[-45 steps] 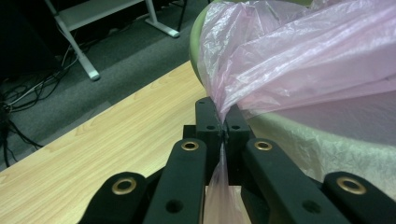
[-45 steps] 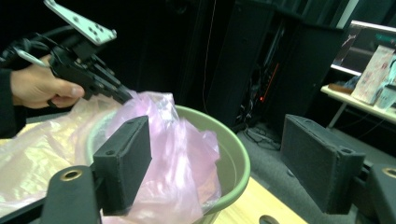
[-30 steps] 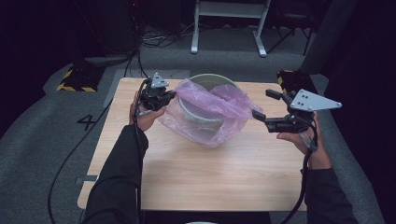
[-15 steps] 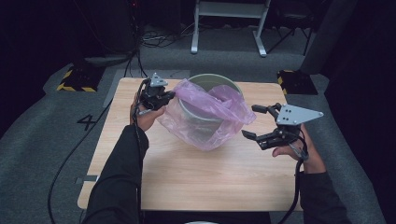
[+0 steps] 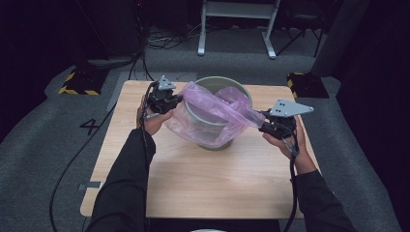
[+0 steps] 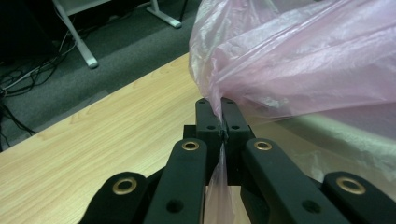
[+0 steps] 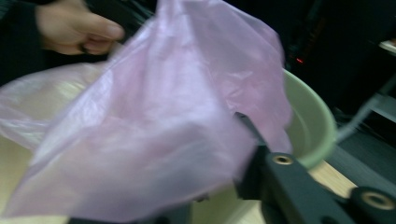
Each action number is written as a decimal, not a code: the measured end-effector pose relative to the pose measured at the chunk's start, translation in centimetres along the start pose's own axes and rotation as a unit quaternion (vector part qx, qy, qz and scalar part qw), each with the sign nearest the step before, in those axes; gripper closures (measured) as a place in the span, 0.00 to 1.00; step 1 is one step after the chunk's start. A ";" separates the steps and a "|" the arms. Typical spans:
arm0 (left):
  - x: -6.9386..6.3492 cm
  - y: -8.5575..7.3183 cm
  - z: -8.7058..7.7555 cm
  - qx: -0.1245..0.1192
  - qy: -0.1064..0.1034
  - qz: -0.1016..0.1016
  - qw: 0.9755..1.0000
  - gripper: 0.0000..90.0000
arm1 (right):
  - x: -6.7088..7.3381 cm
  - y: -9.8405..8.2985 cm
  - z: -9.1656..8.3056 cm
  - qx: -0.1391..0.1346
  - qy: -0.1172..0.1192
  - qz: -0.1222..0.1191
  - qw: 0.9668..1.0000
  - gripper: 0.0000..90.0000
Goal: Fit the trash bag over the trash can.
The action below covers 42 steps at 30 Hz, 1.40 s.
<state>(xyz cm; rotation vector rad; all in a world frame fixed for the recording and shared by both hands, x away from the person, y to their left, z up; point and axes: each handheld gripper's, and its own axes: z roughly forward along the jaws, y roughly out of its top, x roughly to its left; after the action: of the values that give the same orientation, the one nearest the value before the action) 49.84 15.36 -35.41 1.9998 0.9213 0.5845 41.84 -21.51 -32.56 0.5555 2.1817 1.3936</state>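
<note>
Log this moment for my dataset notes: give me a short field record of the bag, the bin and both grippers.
bag: pink plastic bag, draped over the bin, stretched between both grippers
bin: pale green round bin, upright on the wooden table
left gripper: shut on the bag's edge
right gripper: jaws just closed on the bag's other side

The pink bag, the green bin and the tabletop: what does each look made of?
Pink bag: thin plastic film, translucent and glossy; it crinkles and the bin shows through it. Green bin: probably moulded plastic, smooth and matt pale green, though painted metal cannot be ruled out. Tabletop: light wood-grain board, likely laminate, with an even, flat sheen.
</note>
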 end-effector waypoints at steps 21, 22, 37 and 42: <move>-1.3 -2.9 -4.0 -0.052 -0.066 0.014 0.996 0.22 | -1.7 -3.7 -0.2 0.052 0.009 0.063 0.997 0.99; -1.7 -2.9 -4.3 -0.046 -0.066 0.030 0.996 0.21 | -1.8 -3.7 -0.2 0.050 0.006 0.064 0.997 0.99; -5.0 -5.3 -1.9 0.036 0.030 0.095 0.994 0.33 | -3.2 -4.4 1.6 0.074 -0.039 0.061 0.995 0.99; -3.2 -4.9 -3.7 -0.007 -0.001 0.075 0.997 0.27 | -3.6 -3.6 1.6 0.051 -0.047 0.059 0.996 0.99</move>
<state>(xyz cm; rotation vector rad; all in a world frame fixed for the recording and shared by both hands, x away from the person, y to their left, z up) 43.42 16.61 -37.74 2.0681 0.7692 0.6706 45.42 -23.90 -35.77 0.7840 2.1838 1.2913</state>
